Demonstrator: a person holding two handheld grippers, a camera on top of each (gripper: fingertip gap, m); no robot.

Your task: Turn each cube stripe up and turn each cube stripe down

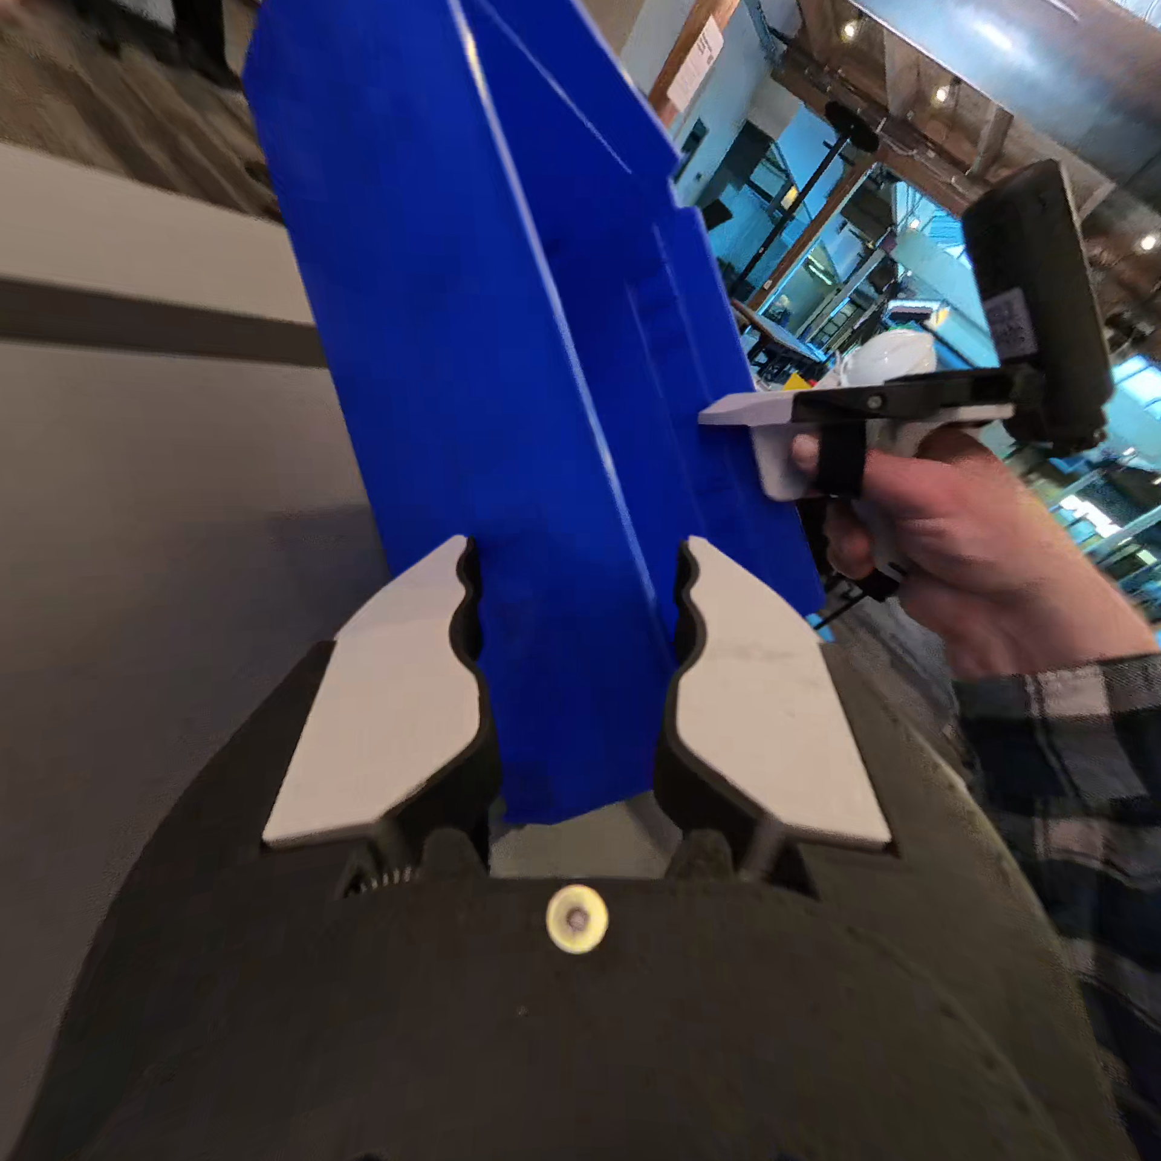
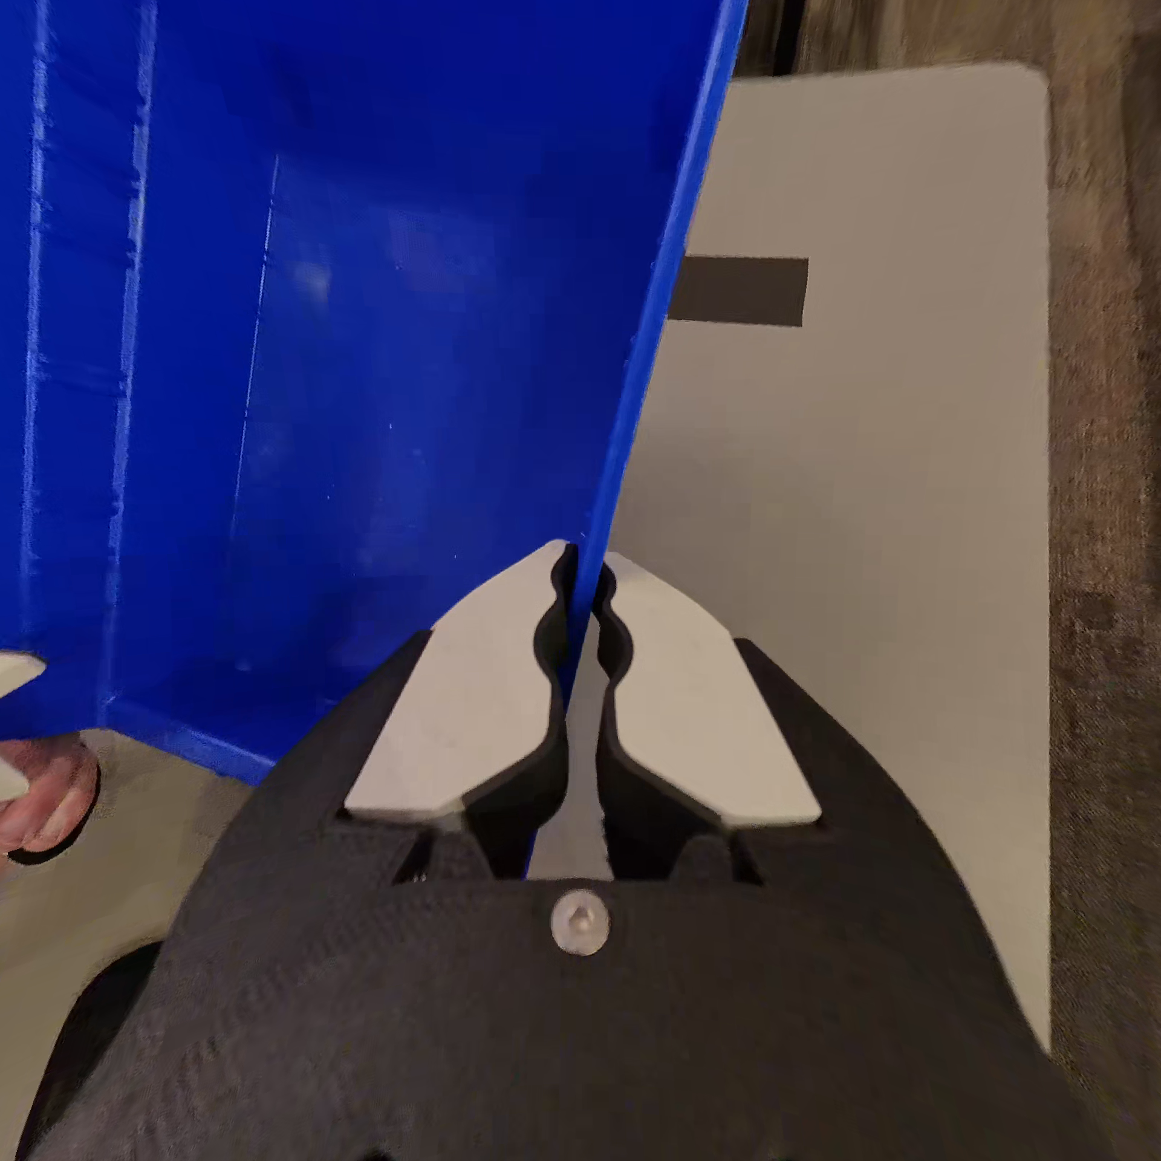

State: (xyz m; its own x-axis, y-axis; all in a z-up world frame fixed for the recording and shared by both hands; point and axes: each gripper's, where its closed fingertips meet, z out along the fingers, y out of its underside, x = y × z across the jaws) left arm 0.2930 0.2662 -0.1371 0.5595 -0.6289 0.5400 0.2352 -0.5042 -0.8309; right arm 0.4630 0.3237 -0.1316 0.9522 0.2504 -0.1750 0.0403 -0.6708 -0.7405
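A large blue bin (image 2: 314,377) is held up off the grey table (image 2: 879,502) by both grippers, tipped so that its open side faces the right wrist camera; no cubes are visible inside it or on the table in either view, so where the task's cubes lie cannot be told. If the bin is being emptied or moved aside, as seems likely, it should be kept level between the two grips and swung slowly, so that the thin wall is not twisted out of the right-hand pinch.

The left gripper (image 1: 575,565) is spread wide around a broad blue part of the bin, both pads lying against its sides. The right gripper (image 2: 587,565) is nearly closed, its pads pressed on the bin's thin side wall at the rim. A dark tape strip (image 2: 741,292) is seen on the table towards its far edge.
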